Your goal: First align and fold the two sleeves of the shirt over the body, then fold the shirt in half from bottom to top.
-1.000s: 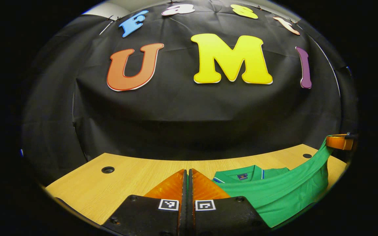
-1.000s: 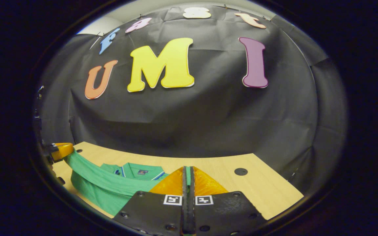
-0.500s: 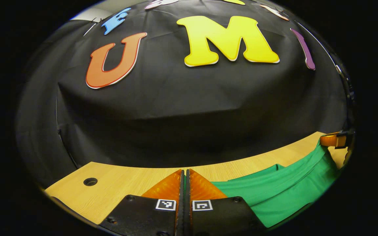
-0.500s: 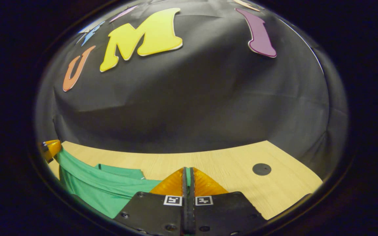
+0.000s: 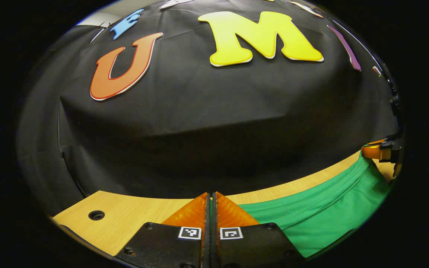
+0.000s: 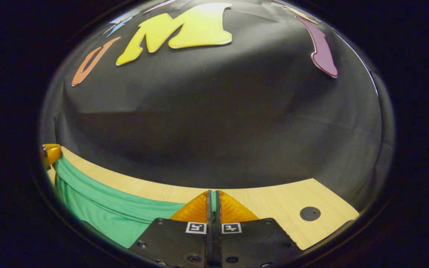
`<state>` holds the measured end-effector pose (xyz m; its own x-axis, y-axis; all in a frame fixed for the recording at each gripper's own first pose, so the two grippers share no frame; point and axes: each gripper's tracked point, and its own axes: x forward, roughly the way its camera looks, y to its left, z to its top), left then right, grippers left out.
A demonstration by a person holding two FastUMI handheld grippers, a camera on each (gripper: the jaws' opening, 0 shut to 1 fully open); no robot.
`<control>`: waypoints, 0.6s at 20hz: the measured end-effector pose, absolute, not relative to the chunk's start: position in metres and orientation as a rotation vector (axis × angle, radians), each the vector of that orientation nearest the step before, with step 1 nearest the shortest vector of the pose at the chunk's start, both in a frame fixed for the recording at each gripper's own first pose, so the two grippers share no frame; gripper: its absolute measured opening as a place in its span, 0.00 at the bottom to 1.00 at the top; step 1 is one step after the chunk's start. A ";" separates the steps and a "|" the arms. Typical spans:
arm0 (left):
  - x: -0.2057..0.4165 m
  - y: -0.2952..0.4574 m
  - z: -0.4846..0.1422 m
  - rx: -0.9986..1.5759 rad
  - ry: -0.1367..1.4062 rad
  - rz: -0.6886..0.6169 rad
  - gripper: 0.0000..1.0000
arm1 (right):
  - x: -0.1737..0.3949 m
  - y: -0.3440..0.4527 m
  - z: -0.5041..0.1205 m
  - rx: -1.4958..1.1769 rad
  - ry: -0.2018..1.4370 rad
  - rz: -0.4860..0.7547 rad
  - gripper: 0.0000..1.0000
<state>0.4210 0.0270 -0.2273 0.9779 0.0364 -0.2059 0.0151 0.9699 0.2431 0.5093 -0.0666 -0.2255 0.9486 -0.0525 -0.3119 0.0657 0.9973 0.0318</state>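
The green shirt (image 5: 322, 208) hangs stretched between my two grippers above the wooden table (image 5: 125, 216). In the left gripper view, my left gripper (image 5: 210, 197) is shut on the shirt's hem, and the cloth runs off to the right up to the right gripper (image 5: 376, 152) at the edge. In the right gripper view, my right gripper (image 6: 213, 195) is shut on the other corner of the hem; the shirt (image 6: 102, 208) stretches left to the left gripper (image 6: 50, 152). The collar and sleeves are hidden under the lifted cloth.
The table (image 6: 285, 208) ends close ahead at the black cloth wall. A dark round hole (image 5: 96, 215) sits in the tabletop at the left, another hole (image 6: 310, 213) at the right.
Both grippers have carried the hem forward toward the wall. The collar and folded body seen one second ago are now covered by the lifted cloth.
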 end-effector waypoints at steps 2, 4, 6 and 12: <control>0.420 0.028 -0.225 0.230 0.203 0.013 0.05 | 0.511 -0.068 -0.225 0.056 0.320 -0.062 0.00; 0.419 0.029 -0.226 0.208 0.199 0.012 0.05 | 0.512 -0.066 -0.227 0.067 0.325 -0.060 0.00; 0.419 0.030 -0.226 0.199 0.197 0.013 0.06 | 0.509 -0.067 -0.228 0.056 0.326 -0.061 0.00; 0.418 0.028 -0.229 0.159 0.198 -0.031 0.59 | 0.508 -0.067 -0.225 0.105 0.307 -0.036 0.54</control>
